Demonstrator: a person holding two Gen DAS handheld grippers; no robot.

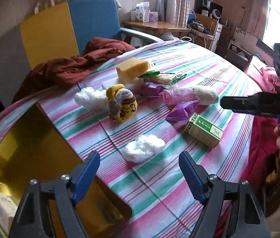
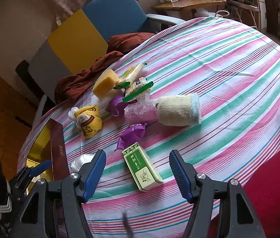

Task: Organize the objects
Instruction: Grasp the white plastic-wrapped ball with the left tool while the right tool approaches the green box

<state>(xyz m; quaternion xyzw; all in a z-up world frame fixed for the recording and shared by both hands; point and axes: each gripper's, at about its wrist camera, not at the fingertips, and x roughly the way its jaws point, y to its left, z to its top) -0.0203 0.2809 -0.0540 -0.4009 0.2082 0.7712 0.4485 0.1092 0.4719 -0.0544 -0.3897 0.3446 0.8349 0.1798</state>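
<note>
Green box (image 2: 143,169): lies flat on the striped cloth (image 2: 229,75), just ahead of the right gripper (image 2: 137,175), whose jaws stand apart and empty
White wad (image 1: 145,147): on the cloth right before the left gripper (image 1: 139,175), jaws likewise parted, nothing between them
Pile beyond: yellow sock bundle (image 1: 122,106), purple wrappers (image 2: 132,133), pink cup stack (image 2: 140,111), rolled cream sock (image 2: 178,110), sponge (image 1: 132,68) (cracker packs beside it)
Gold-lined box (image 1: 26,148): at the cloth's left edge, open
</note>
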